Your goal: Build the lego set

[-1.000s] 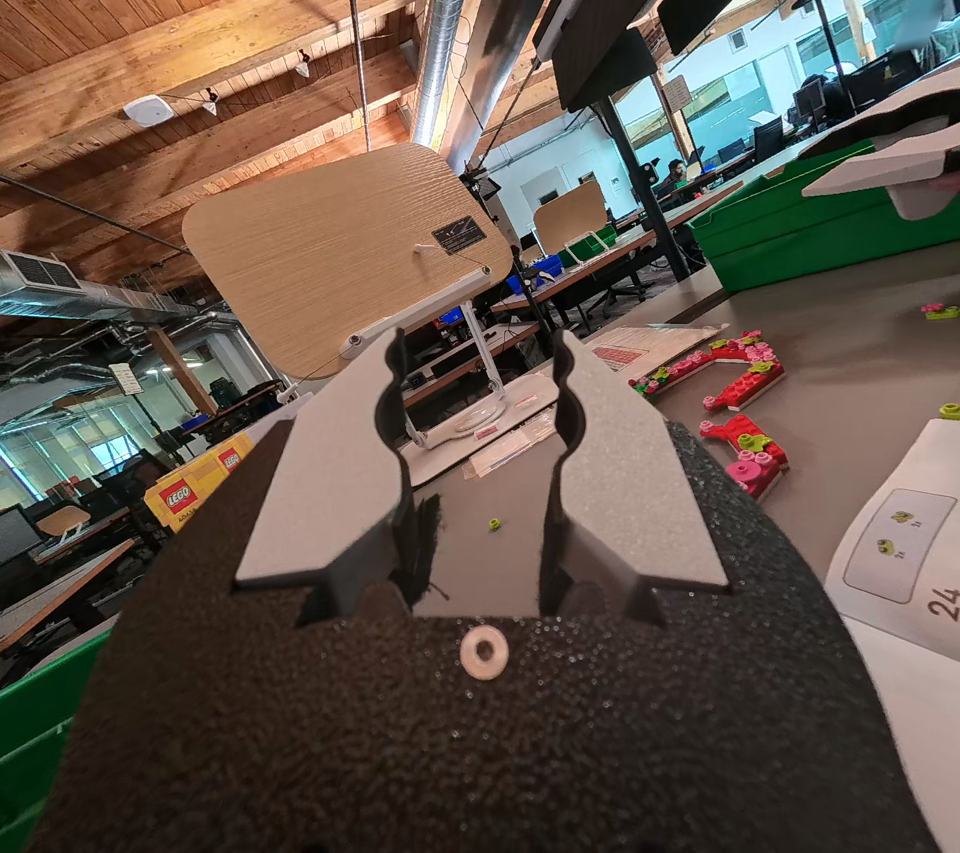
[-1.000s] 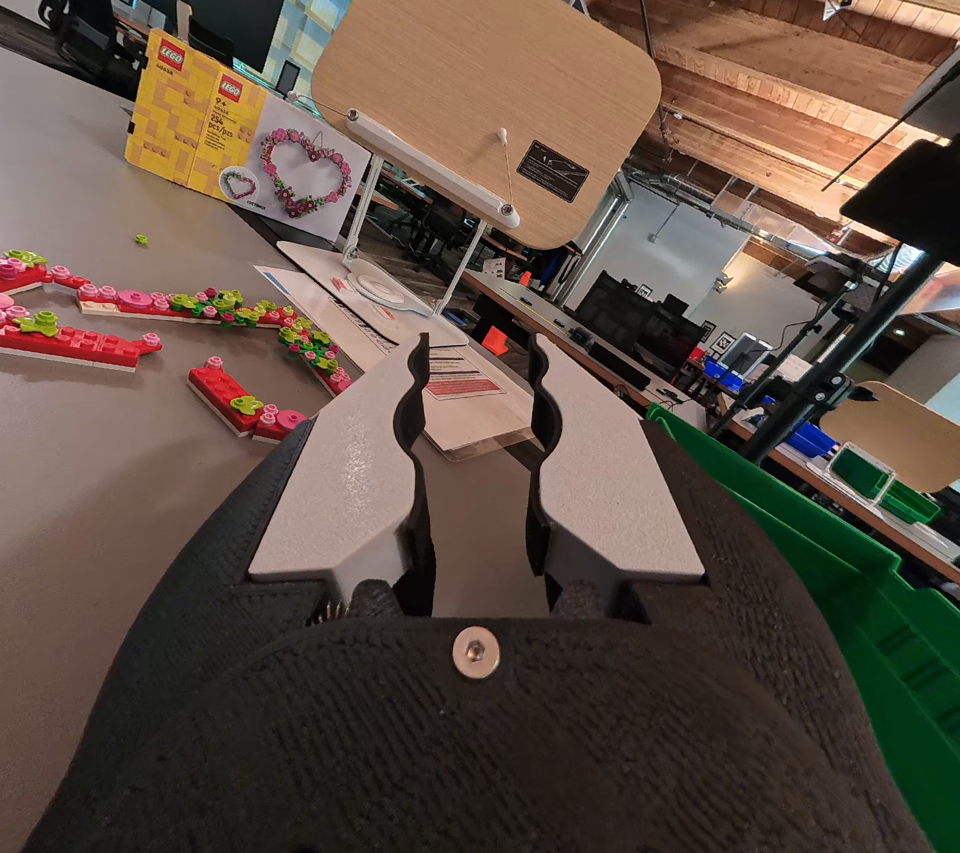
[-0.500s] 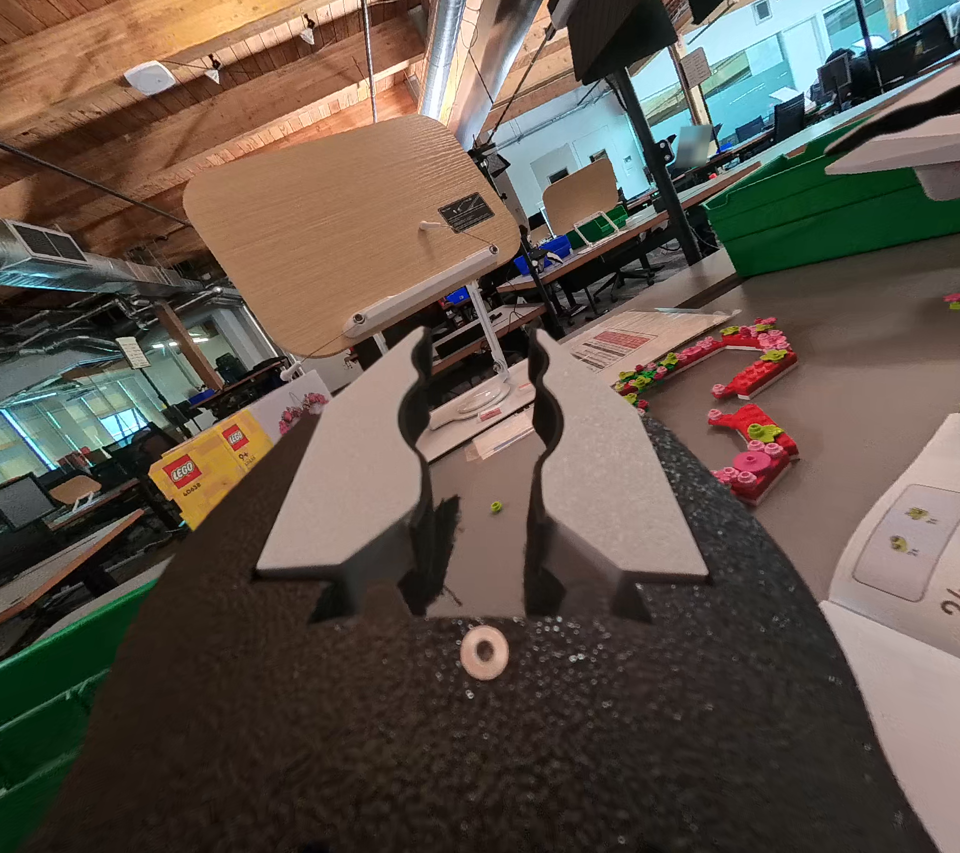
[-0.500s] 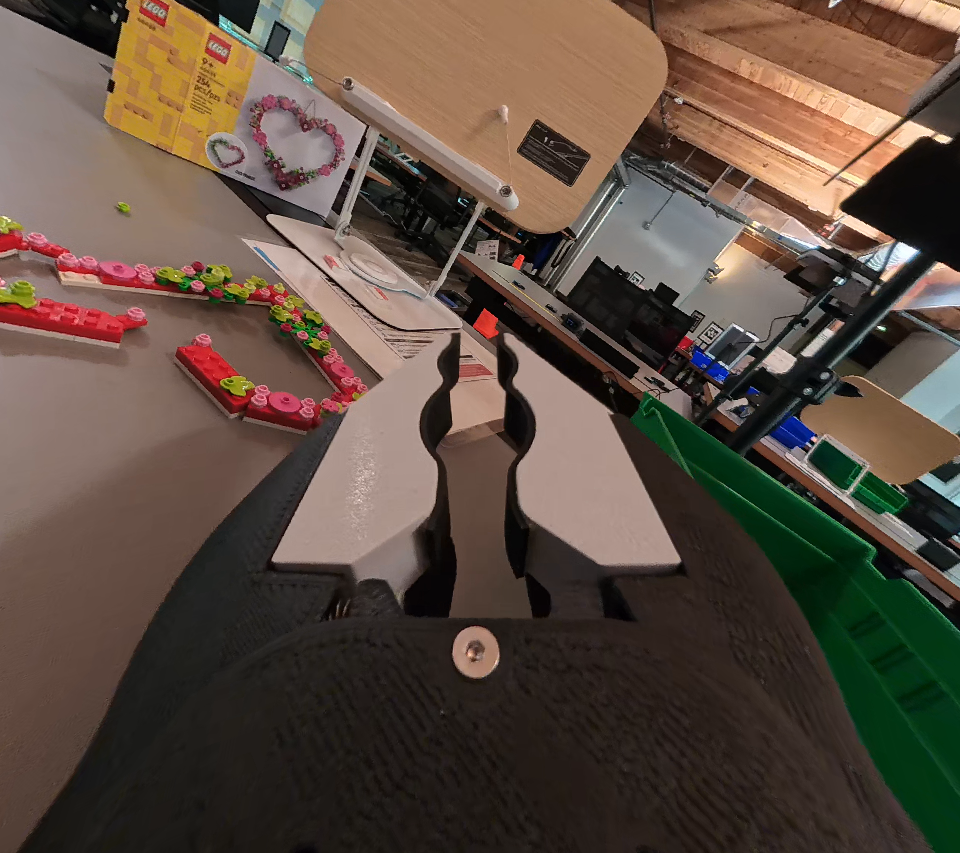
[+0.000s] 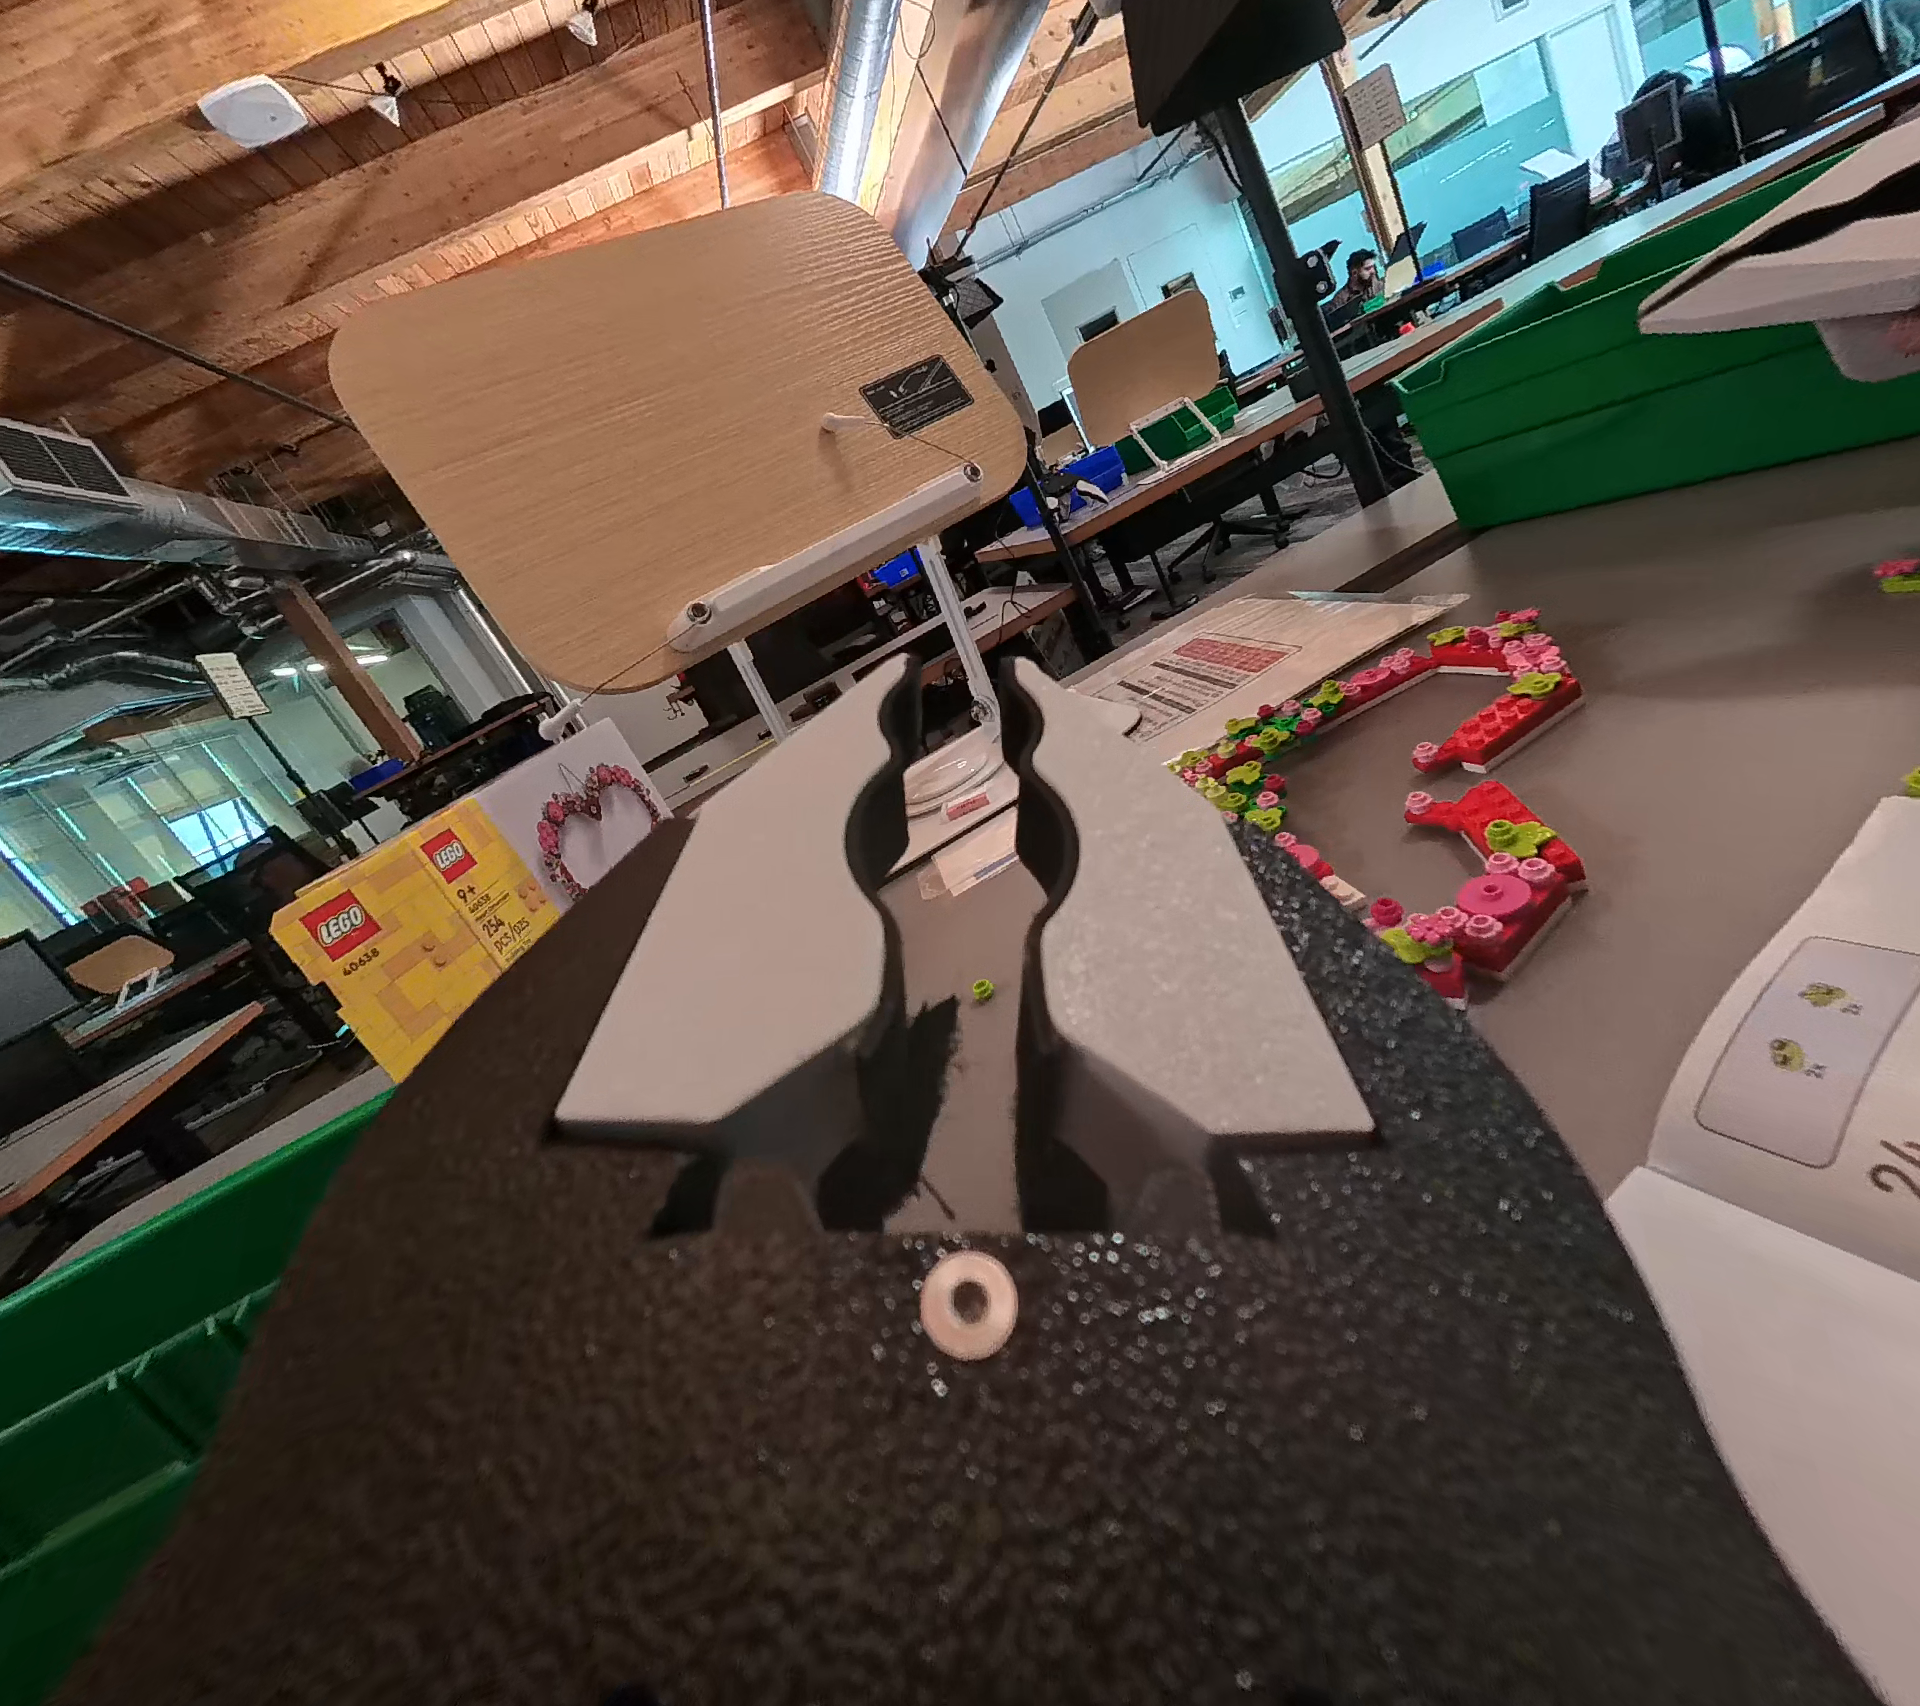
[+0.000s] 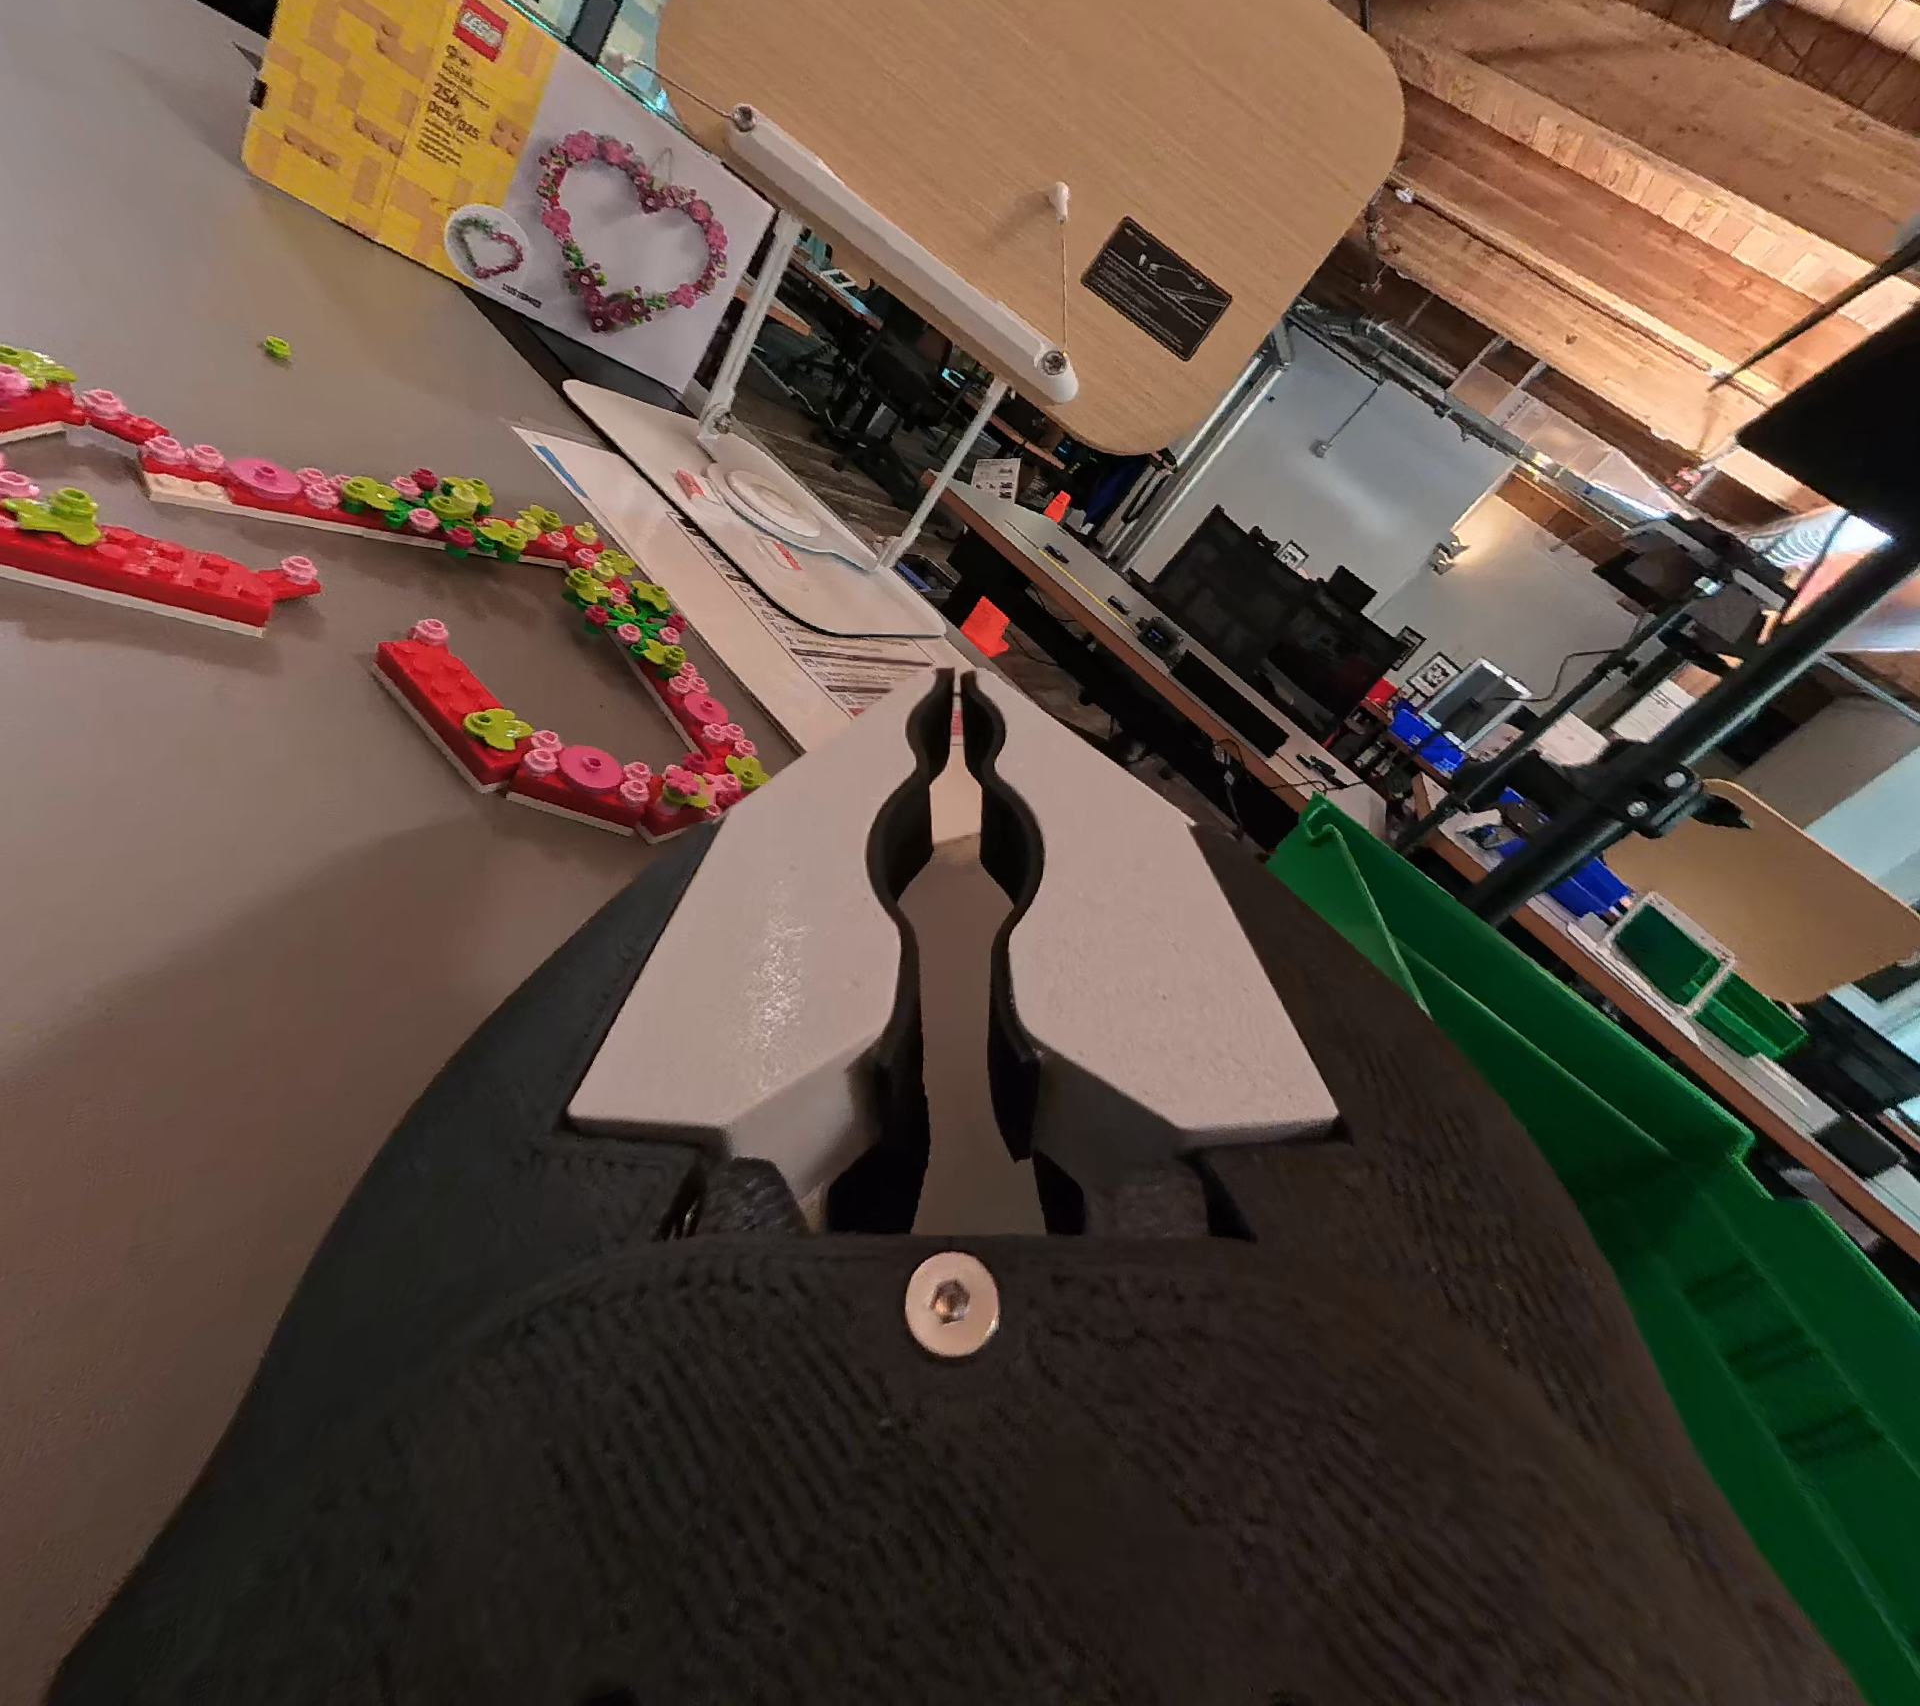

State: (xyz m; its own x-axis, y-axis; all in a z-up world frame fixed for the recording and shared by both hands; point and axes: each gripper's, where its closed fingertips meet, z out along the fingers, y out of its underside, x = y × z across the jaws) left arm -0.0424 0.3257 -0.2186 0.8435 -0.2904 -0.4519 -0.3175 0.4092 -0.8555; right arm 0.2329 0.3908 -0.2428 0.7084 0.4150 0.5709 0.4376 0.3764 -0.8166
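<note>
Red lego pieces [image 6: 468, 721] with pink and green flowers lie in a bent line on the grey tabletop [image 6: 208, 929]. Left hand-held gripper [image 5: 961, 700] is partly open, empty. Right hand-held gripper [image 6: 956, 690] is nearly closed, empty. Only the left view shows the instruction booklet [image 5: 1787, 1085].

In the right wrist view, brick strips [image 6: 436, 513] lie on the table [image 6: 208, 929] at the left of the frame, the box [image 6: 395, 87] stands behind them at upper left, the stand [image 6: 997, 98] fills the upper centre, and a bin [image 6: 1662, 1189] sits at lower right

In the left wrist view, a booklet [image 5: 1808, 1064] lies at right
</note>
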